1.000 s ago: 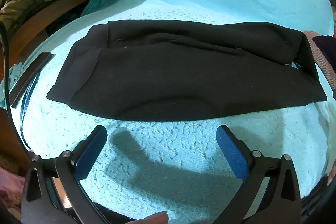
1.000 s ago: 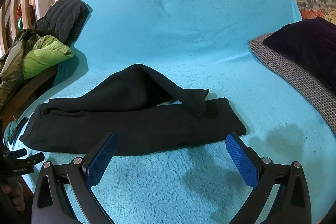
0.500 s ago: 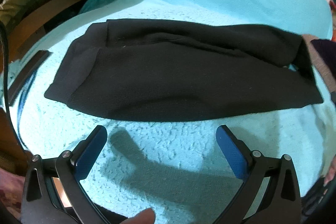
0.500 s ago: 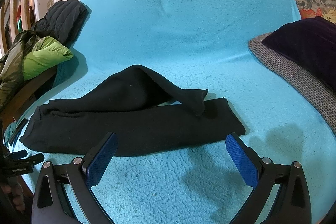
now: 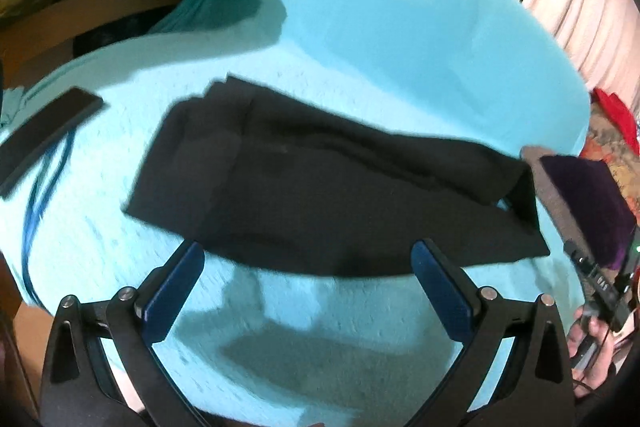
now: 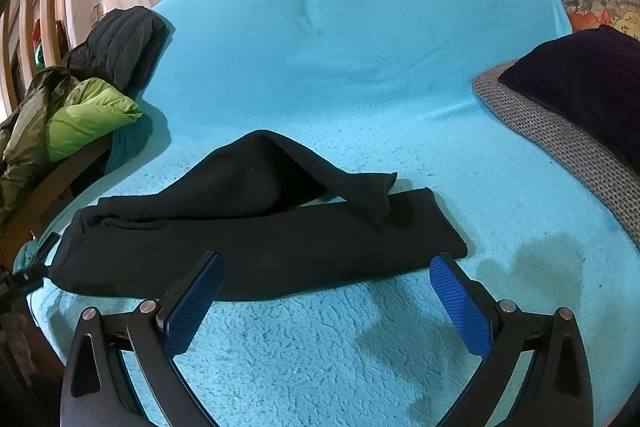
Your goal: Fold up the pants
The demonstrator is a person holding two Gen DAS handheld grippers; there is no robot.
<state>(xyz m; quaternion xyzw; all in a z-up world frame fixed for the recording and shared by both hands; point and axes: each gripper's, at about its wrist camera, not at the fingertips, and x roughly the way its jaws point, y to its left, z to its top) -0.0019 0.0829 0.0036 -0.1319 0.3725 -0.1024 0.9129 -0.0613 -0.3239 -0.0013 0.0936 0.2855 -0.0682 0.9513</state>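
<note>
Black pants (image 5: 320,187) lie folded lengthwise on a turquoise blanket (image 5: 360,47), waistband to the left and leg ends to the right. In the right wrist view the pants (image 6: 260,239) show their upper leg humped up, its cuff (image 6: 376,199) flopped across the lower leg. My left gripper (image 5: 308,267) is open and empty, hovering over the pants' near edge. My right gripper (image 6: 326,277) is open and empty, just in front of the pants' near edge toward the leg end.
A green and olive jacket (image 6: 80,115) and a dark jacket (image 6: 124,43) are piled at the left. A dark purple cushion (image 6: 580,79) on a grey mat (image 6: 560,139) lies at the right. A flat black bar (image 5: 44,135) and blue cable (image 5: 36,211) lie left of the pants.
My left gripper has swung right and tilted, so the pants now sit slanted and its view is blurred; the hand holding the right gripper now shows at its right edge. The right gripper and pants have barely moved.
</note>
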